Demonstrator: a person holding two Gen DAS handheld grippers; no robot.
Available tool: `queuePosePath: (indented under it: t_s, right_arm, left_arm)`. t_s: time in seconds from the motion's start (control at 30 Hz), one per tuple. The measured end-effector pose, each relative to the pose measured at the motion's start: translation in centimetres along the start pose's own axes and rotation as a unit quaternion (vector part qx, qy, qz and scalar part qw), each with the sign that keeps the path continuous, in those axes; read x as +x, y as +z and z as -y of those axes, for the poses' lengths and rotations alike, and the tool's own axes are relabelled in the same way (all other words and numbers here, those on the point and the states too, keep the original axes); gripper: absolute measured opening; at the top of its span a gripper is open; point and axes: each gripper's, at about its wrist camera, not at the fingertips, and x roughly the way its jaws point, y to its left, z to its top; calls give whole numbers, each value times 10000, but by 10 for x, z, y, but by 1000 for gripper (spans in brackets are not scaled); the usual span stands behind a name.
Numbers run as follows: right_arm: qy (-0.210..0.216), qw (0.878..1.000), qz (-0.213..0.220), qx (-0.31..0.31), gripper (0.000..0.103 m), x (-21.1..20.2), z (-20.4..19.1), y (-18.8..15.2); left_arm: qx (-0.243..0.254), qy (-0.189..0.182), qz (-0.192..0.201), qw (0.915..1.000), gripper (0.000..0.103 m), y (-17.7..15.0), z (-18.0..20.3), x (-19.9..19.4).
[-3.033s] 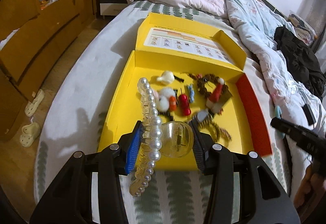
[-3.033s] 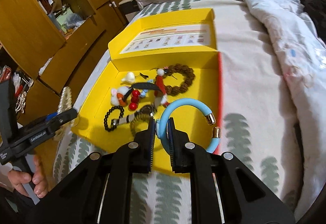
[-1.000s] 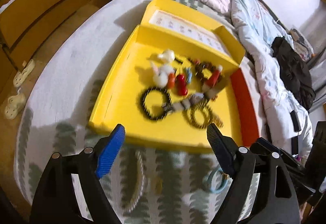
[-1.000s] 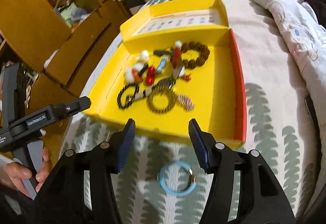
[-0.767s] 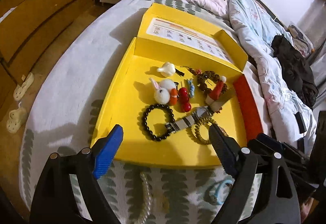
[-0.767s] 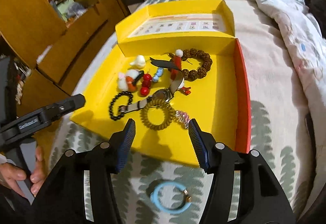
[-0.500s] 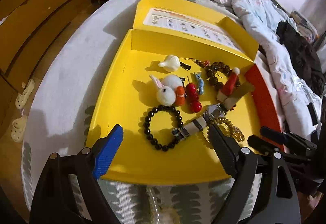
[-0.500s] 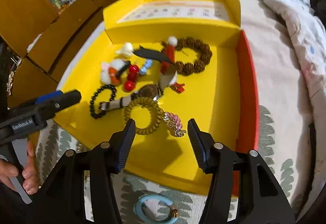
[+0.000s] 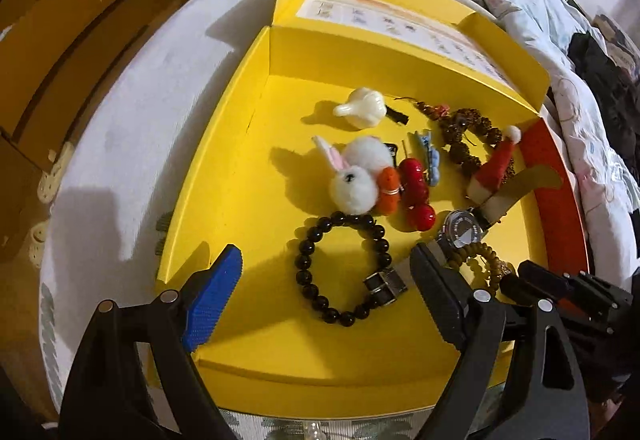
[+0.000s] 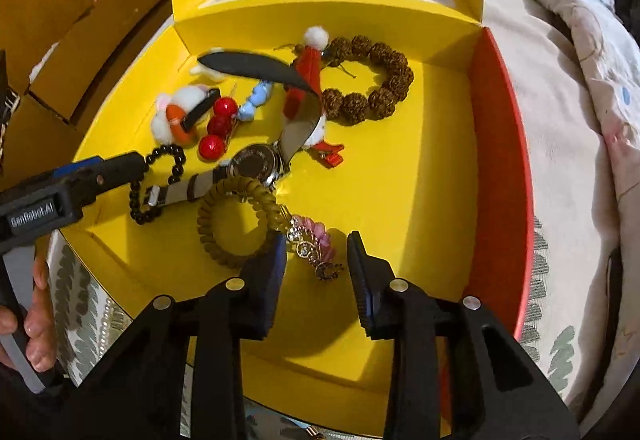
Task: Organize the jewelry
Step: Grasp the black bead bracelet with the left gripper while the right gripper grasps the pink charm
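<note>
A yellow box [image 9: 248,168] [image 10: 432,144] lies open on the bed and holds jewelry. My left gripper [image 9: 326,272] is open over a black bead bracelet [image 9: 308,268], its jaws either side of it. My right gripper [image 10: 316,240] is open around a pink jewelled hair clip [image 10: 314,240], next to an olive coil hair tie [image 10: 224,224]. A wristwatch [image 10: 256,162] [image 9: 462,232], a brown bead bracelet [image 10: 372,80], red beads [image 9: 416,192], a white bunny pompom [image 9: 354,180] and a Santa hat clip [image 10: 308,68] lie further in.
The box has a red right wall [image 10: 500,144] and a raised lid [image 9: 400,16] at the back. Crumpled bedding [image 9: 540,0] lies right and behind. Wooden furniture [image 9: 60,20] stands left of the bed. The other gripper shows in each view [image 10: 60,192] [image 9: 568,292].
Both grippers let go of the pearl necklace and the blue bangle on the bedspread, then moved forward and down into the box, over the black bracelet and the pink clip.
</note>
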Motion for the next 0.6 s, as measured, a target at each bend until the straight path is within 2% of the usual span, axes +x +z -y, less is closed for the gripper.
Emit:
queuePosePath:
  t_s: [0.3, 0.43, 0.53, 0.6]
  right_arm:
    - [36, 9999, 82, 53, 33, -7, 4, -1]
    - [41, 9999, 68, 63, 33, -6, 5, 0]
    - [24, 10000, 56, 41, 31, -6, 3, 0]
    - [25, 10000, 39, 21, 29, -5, 3, -1]
  left_arm:
    - [-103, 96, -82, 9999, 80, 0, -3, 4]
    - [-117, 150, -86, 9998, 67, 0, -3, 6]
    - [-141, 218, -69, 9996, 62, 1, -3, 6]
    - [-163, 219, -54, 9996, 52, 3, -3, 6]
